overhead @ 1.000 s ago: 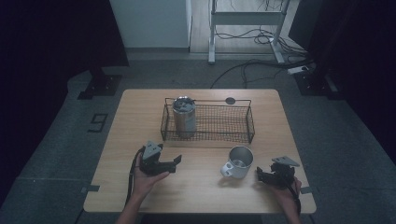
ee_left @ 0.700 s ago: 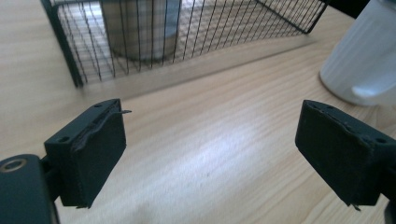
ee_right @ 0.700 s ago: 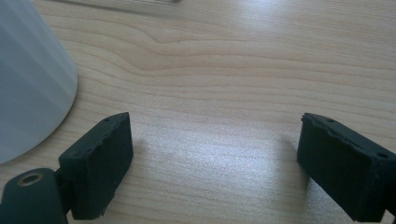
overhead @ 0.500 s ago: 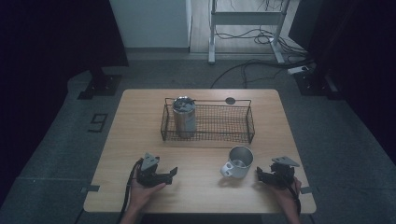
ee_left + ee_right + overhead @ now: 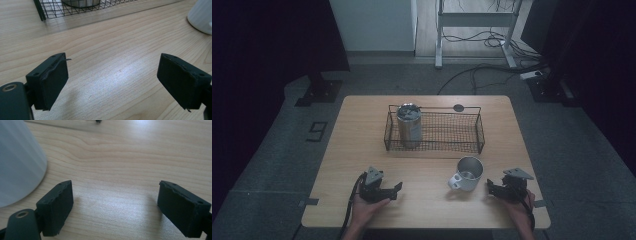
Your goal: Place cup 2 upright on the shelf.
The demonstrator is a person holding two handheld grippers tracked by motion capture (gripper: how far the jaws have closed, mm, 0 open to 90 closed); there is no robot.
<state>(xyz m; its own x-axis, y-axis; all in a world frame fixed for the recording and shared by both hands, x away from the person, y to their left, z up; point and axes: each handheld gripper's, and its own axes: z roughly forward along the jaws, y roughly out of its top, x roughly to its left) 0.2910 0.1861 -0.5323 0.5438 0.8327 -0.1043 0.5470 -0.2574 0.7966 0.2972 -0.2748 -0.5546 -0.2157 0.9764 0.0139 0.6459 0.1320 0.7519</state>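
Both claws, left claw (image 5: 398, 189) and right claw (image 5: 488, 186), are resting spread and empty; right one swinging carelessly risks tipping the white mug (image 5: 466, 173) just beside it.

Dim high view with dark surroundings; glare patches on the table (image 5: 120, 72), near fingers (image 5: 56, 207) soft.

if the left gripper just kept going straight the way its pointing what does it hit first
Probably nothing soon: the left gripper, jaws open, points along bare table. The white mug sits off to the right of that line and the wire basket to the left, though depth is unclear.
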